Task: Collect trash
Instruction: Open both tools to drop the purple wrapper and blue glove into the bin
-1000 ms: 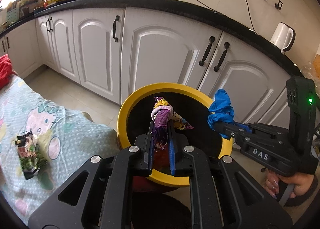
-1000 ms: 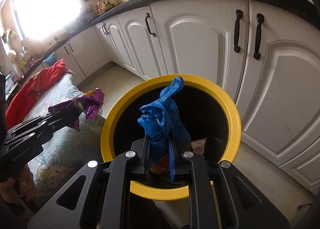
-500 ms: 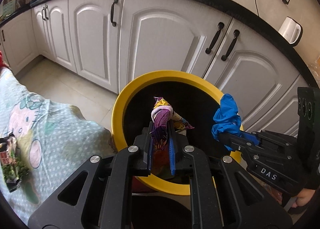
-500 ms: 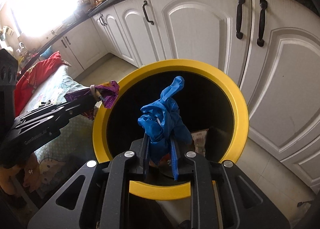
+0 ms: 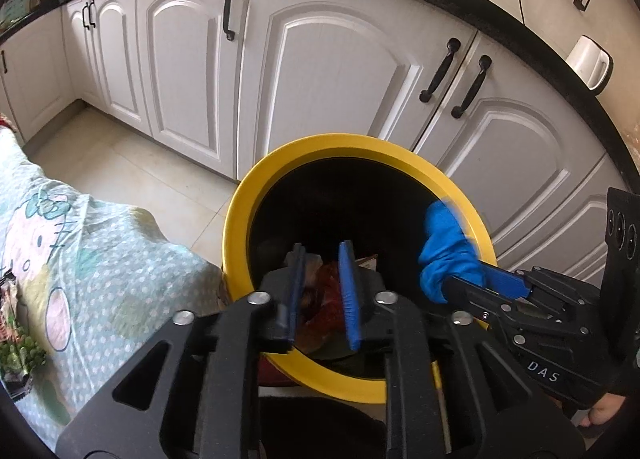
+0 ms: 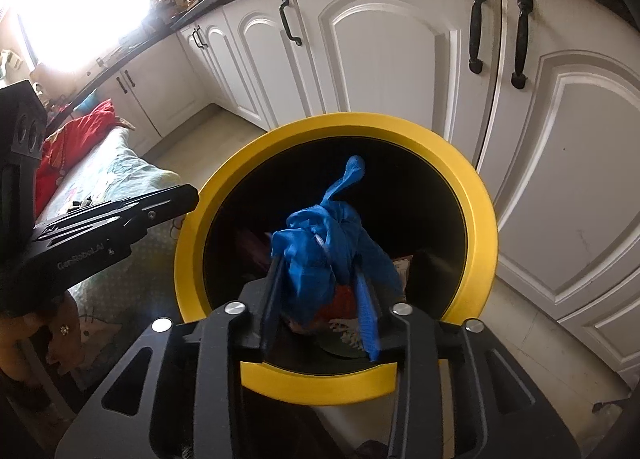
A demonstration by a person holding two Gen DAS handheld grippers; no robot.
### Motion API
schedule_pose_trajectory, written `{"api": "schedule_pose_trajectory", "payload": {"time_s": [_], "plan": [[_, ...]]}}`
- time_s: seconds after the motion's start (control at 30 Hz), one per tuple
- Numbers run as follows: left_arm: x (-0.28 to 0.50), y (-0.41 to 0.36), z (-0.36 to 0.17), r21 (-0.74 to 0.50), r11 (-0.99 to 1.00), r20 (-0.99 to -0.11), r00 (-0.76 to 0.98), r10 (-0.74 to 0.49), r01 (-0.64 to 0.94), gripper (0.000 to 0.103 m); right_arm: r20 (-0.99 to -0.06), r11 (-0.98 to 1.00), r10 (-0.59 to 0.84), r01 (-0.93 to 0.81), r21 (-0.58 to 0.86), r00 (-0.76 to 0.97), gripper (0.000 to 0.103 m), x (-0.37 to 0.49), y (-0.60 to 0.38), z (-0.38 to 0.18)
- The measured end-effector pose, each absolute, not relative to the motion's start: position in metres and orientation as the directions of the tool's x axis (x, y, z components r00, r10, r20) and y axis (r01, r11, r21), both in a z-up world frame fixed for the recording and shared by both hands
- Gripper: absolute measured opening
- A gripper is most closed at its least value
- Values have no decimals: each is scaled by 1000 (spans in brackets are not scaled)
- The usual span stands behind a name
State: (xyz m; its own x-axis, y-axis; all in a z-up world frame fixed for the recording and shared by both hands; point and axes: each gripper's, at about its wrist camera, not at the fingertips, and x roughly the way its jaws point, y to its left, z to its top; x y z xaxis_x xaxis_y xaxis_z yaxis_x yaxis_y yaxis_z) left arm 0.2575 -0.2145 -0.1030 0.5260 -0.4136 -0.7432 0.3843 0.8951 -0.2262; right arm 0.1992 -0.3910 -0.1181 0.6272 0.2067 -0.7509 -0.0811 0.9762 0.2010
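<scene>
Trash lies in the bottom of the yellow-rimmed bin (image 6: 476, 219): red and brown wrappers (image 5: 326, 291) and a scrap of printed paper show in its dark inside. The bin stands on the tile floor before white cabinets (image 5: 336, 71), just beside a bed with a pale green cartoon sheet (image 5: 80, 247). The left gripper (image 5: 322, 291) hangs over the near rim of the bin; its jaws are opening and nothing is between the blue pads, only the wrappers far below. The right gripper (image 6: 320, 299) hangs over the bin too, and its jaws are also opening. A crumpled blue bag (image 6: 328, 243) sits between them, blurred, its knot and a long tail sticking up above the fingers; it seems loose from the pads, though whether it touches the left one I cannot tell. In the left wrist view the same bag (image 5: 444, 251) shows at the tip of the right gripper, over the bin's right rim. A green snack packet (image 5: 16, 355) lies on the sheet at the far left edge. A red cloth (image 6: 76, 139) lies farther up the bed.
</scene>
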Motion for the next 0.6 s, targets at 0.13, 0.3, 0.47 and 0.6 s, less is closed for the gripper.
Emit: {"api": "schedule_pose_trajectory", "payload": {"time_s": [0.13, 0.3, 0.47, 0.6], "plan": [[256, -209, -99, -225, 899, -736, 539, -409, 375, 26, -742, 978, 196, -73, 195, 641, 44, 198, -393, -115], [254, -200, -90, -222, 907, -725, 562, -399, 357, 42, -727, 980, 180, -61, 187, 662, 55, 195, -396, -110], [249, -191, -82, -213, 917, -715, 586, -382, 338, 62, -709, 982, 170, -57, 181, 684, 62, 193, -395, -101], [242, -181, -73, -209, 923, -700, 610, -372, 324, 84, -686, 982, 169, -64, 176, 708, 70, 190, -392, -91]]}}
